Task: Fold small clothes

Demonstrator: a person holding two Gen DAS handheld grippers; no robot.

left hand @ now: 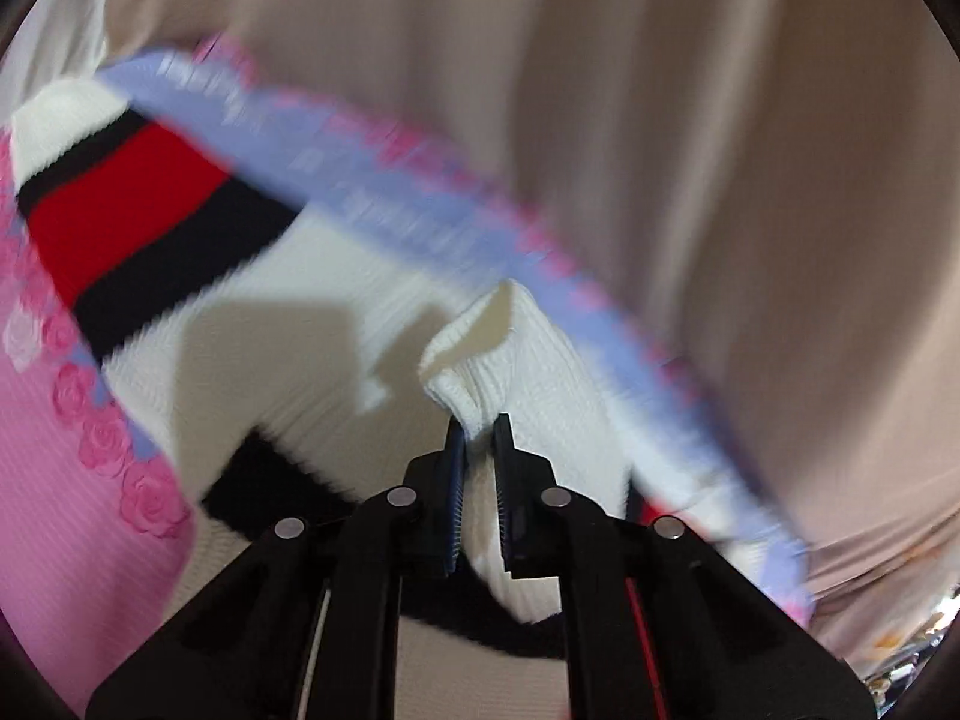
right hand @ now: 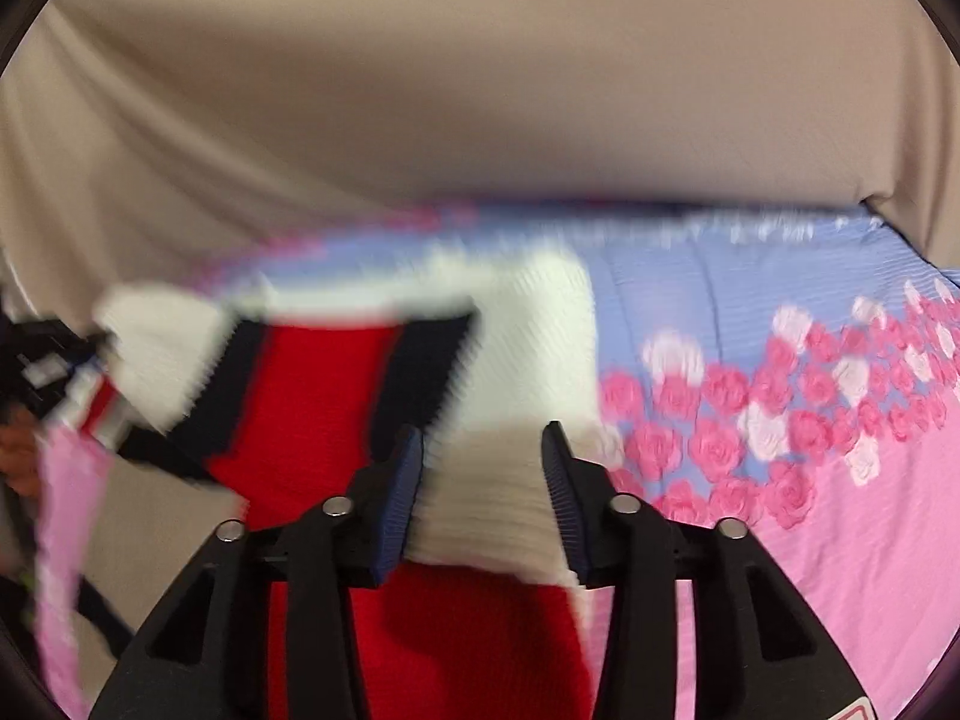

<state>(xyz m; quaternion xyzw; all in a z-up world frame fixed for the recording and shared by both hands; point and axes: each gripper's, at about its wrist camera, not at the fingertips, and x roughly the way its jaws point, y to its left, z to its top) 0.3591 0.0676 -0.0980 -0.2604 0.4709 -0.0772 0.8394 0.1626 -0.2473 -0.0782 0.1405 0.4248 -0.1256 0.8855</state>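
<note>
A small white knit garment [left hand: 288, 300] with red and black stripes lies on a pink and blue rose-print sheet [left hand: 72, 480]. My left gripper [left hand: 478, 426] is shut on a white knit edge of it, which is lifted and bunched between the fingers. In the right wrist view the same garment [right hand: 528, 336] shows its red panel [right hand: 324, 384] with black bands. My right gripper [right hand: 483, 447] has its jaws apart, with white knit lying between the fingers [right hand: 405, 468]. The left gripper [right hand: 66, 378] shows at the left edge of that view, holding the garment. Both views are motion-blurred.
A beige cloth [left hand: 660, 90] covers the surface beyond the sheet and hangs in folds behind it [right hand: 420, 90]. The rose-print sheet [right hand: 780, 420] spreads to the right of the garment. Some clutter shows at the lower right edge of the left wrist view [left hand: 912, 648].
</note>
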